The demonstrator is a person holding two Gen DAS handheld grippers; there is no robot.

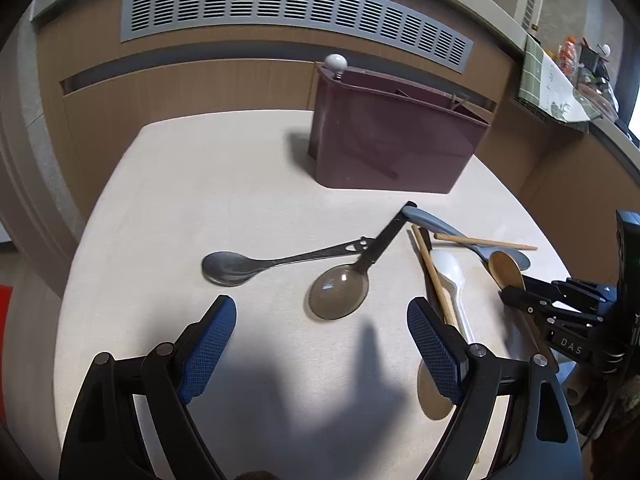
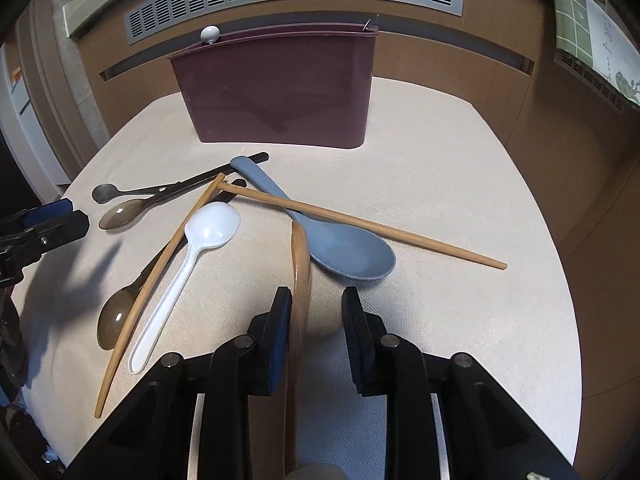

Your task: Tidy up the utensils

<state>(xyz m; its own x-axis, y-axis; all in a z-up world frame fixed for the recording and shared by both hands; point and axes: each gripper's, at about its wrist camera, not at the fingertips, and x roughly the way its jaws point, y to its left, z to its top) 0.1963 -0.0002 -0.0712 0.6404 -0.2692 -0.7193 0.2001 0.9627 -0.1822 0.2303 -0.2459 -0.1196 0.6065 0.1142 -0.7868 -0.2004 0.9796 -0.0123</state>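
Observation:
A maroon utensil holder (image 1: 396,136) (image 2: 280,88) stands at the table's far side, with a white-knobbed utensil (image 1: 335,63) in it. My left gripper (image 1: 322,344) is open and empty above the table, near a smoky translucent spoon (image 1: 340,290) and a metal spoon (image 1: 232,268). My right gripper (image 2: 316,316) straddles a wooden spoon (image 2: 300,264) turned on edge; the left pad touches it, the right pad stands apart. A blue-grey spoon (image 2: 344,252), a white plastic spoon (image 2: 208,228) and two wooden chopsticks (image 2: 360,224) (image 2: 160,272) lie in a pile ahead.
A second smoky spoon (image 2: 116,316) lies under one chopstick. The beige table (image 1: 200,184) ends at rounded edges left and right. A wooden wall with a grey vent (image 1: 296,12) is behind. A cluttered counter (image 1: 568,80) is at the far right.

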